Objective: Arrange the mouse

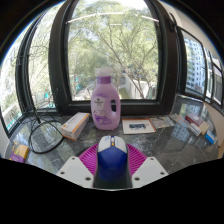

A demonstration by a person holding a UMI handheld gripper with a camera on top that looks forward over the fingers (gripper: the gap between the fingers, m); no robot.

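Gripper view looks straight down my jaws [112, 160], and between them sits the mouse [112, 158], a white and blue one with its nose pointing away from me. My two magenta pads [90, 157] flank the mouse closely at either side, with the white finger bodies spreading outward below them. The pads look to be touching the mouse's sides, so I take my jaws to be pinching it, though the contact lines are hard to make out exactly.

Taking the mouse as my landmark: just beyond it stands a pink detergent bottle [106, 107] with a pale cap and a label on its front, upright on the dark, glossy tabletop [150, 140]. Beyond the mouse and to its left lies a small beige box [74, 124], near the bottle. Farther left, a black cable [42, 135] loops across the tabletop. Beyond the mouse to the right lies a flat white card or paper [138, 126]. Well beyond everything, an arched window [112, 50] shows green trees.
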